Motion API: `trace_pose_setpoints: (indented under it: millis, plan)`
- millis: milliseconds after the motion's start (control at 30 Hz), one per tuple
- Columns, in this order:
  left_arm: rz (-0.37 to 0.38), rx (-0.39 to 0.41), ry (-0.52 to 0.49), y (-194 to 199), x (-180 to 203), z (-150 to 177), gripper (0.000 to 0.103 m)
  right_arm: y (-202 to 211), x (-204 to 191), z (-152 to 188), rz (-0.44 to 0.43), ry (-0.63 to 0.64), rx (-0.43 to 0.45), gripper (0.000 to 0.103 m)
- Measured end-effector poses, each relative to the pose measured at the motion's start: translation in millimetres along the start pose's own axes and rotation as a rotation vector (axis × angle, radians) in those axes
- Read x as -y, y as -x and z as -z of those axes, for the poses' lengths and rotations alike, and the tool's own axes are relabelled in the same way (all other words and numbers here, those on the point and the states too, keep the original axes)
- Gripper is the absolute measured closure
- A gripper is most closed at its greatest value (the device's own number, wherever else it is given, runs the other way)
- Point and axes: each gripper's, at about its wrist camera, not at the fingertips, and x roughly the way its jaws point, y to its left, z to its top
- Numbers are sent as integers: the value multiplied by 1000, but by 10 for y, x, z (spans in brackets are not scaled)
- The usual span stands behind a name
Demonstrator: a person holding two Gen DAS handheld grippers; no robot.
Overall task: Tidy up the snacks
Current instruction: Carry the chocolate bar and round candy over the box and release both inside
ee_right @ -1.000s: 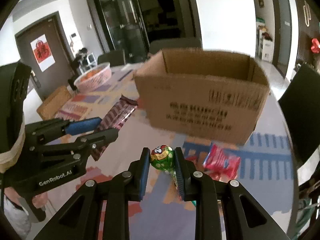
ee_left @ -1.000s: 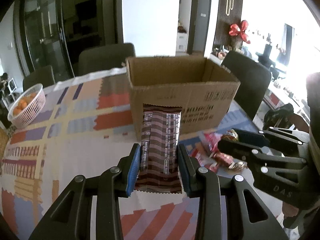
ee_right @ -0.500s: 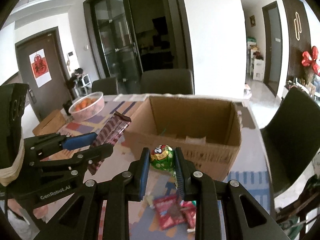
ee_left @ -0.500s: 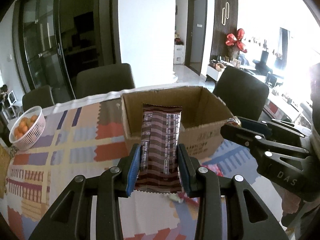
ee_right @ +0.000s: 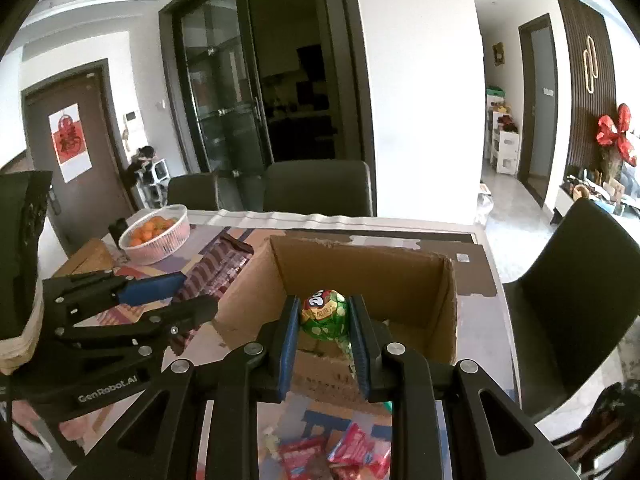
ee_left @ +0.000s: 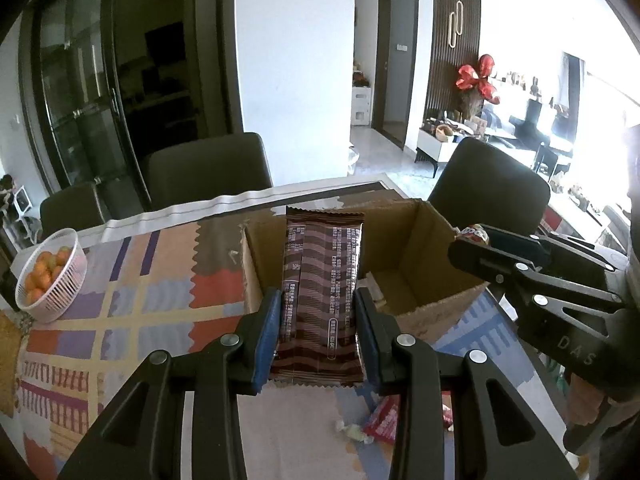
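An open cardboard box (ee_left: 404, 256) stands on the patterned tablecloth; it also shows in the right wrist view (ee_right: 372, 272). My left gripper (ee_left: 318, 320) is shut on a brown striped snack packet (ee_left: 320, 280), held above the box's near-left edge. My right gripper (ee_right: 325, 332) is shut on a green foil-wrapped round candy (ee_right: 324, 314), held above the box's near wall. In the left wrist view the right gripper (ee_left: 472, 240) is at the box's right wall. In the right wrist view the left gripper (ee_right: 176, 296) is left of the box with the packet (ee_right: 216, 270).
Red snack packets (ee_right: 340, 454) and a small pale candy (ee_left: 354, 430) lie on the table before the box. A white basket of oranges (ee_left: 52, 276) stands at the far left, also in the right wrist view (ee_right: 156, 236). Dark chairs (ee_left: 208, 172) surround the table.
Both grippers have risen and moved forward with their snacks, from table level in front of the box to above its open top.
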Motion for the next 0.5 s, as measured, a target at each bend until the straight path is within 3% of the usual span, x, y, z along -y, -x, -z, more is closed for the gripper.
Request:
trace_pose_setpoints:
  millis: [500]
  plan:
    - [-3, -85, 4, -599, -31, -221, 66, -492, 267, -236, 34, 7, -63, 77]
